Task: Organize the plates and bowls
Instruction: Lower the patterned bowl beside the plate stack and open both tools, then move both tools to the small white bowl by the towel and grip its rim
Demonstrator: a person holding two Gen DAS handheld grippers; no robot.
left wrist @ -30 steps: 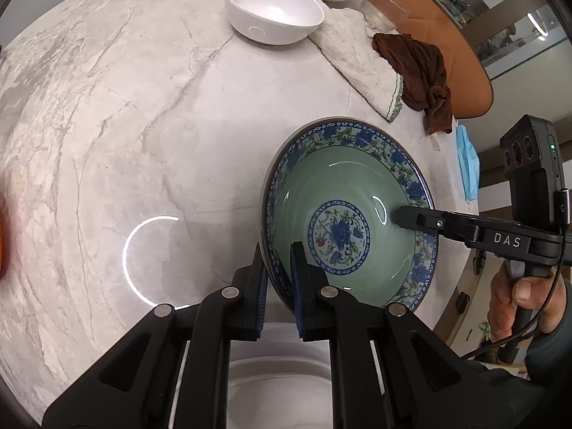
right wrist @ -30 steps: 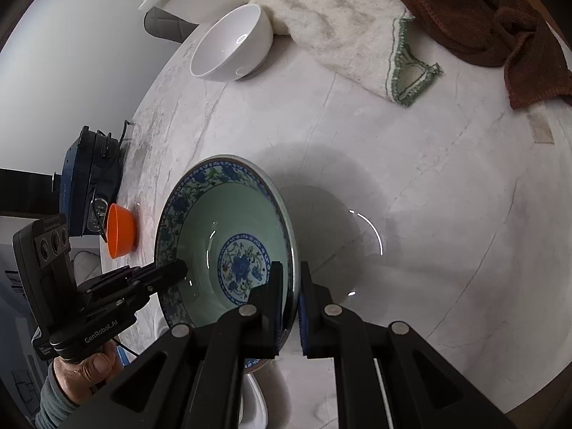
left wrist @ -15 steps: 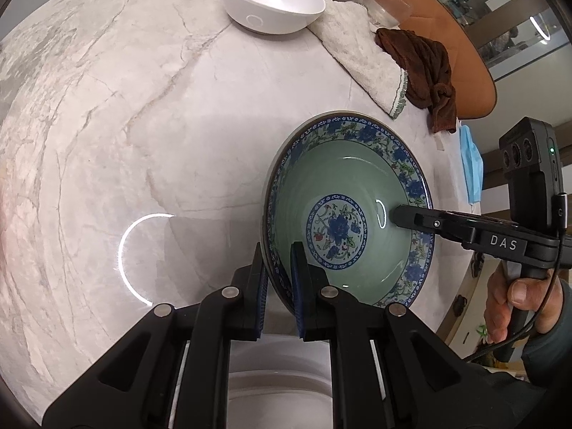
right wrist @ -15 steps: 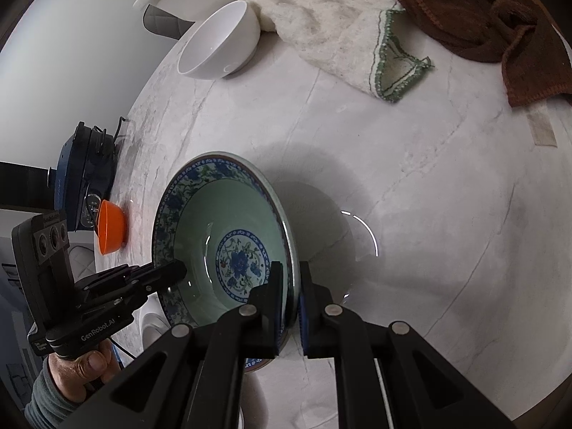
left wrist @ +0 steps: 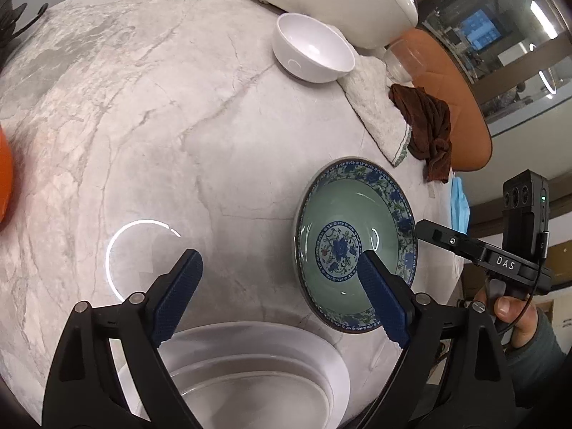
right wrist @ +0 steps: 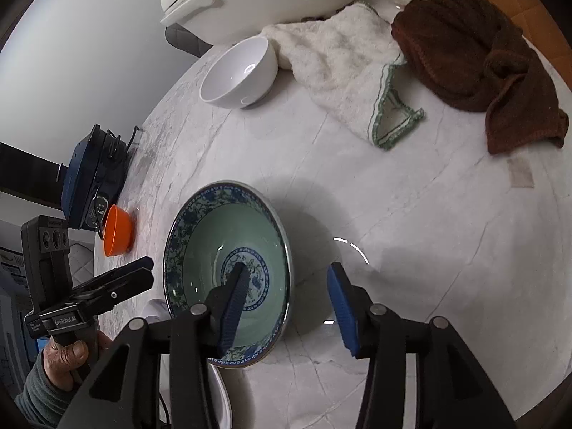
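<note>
The left tongs are standing wide, having just been opening, nothing pinched between them; the blue-and-green patterned bowl is sitting on the marble table just to their right. The right tongs have also just been opening, half spread and straddling its near rim without pressing. A glossy white plate is lying nearest the left tongs; a smooth white bowl is waiting far off.
</note>
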